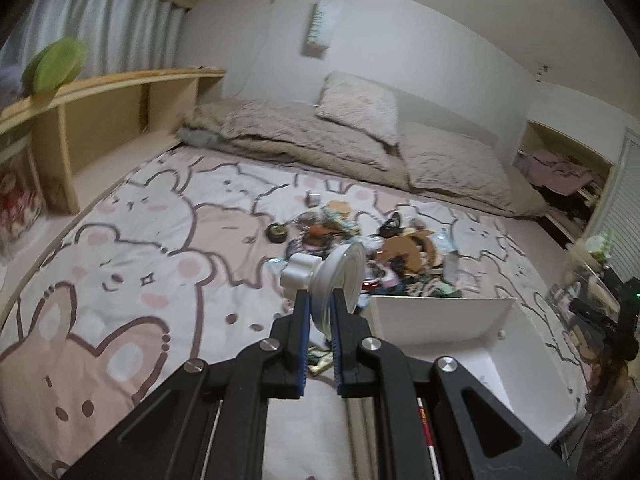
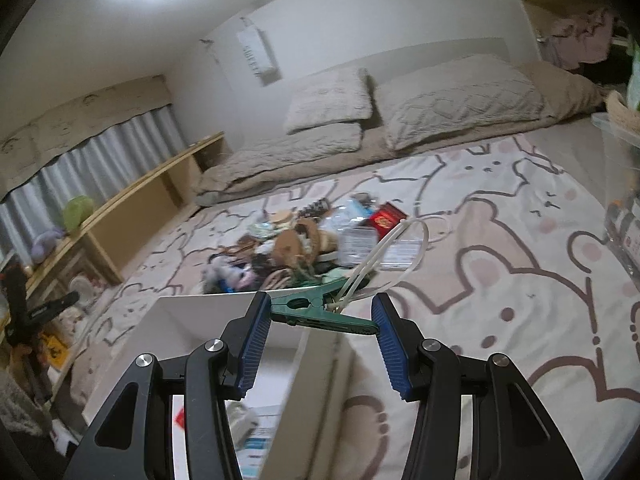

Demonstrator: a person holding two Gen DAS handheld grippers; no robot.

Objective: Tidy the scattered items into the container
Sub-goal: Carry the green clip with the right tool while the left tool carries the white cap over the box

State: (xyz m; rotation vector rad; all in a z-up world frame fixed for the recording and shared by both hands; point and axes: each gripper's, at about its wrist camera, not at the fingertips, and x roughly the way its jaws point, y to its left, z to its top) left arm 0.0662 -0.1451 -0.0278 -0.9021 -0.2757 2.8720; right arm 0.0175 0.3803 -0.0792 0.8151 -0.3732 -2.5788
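White container (image 1: 460, 344) open-topped, rigid flat walls, on the near part of the bed (image 1: 132, 248); far wall edge just short of the clutter pile (image 1: 384, 256) at mid-bed. Contents seen only from the right wrist: paper packets on the box floor (image 2: 256, 436). Bed sheet soft, printed with pink and brown bears; broad bare stretches left of the pile and right of the box. Beige quilted pillows (image 1: 360, 108) along the far wall; wooden shelf (image 1: 100, 120) bounding the left edge. Clear plastic bins (image 2: 620, 200) at the right edge, seen best from the right wrist.

Left gripper (image 1: 320, 312) clenched on a round white suction hook (image 1: 340, 272), disc edge-on between the blue ribbed pads, knob to the left, held above the sheet left of the box.

Right gripper (image 2: 316, 316) grasping a green plastic clip (image 2: 316, 312) lengthwise, ends against both pads, white cord loop (image 2: 404, 240) trailing from it, above the box's far right corner.
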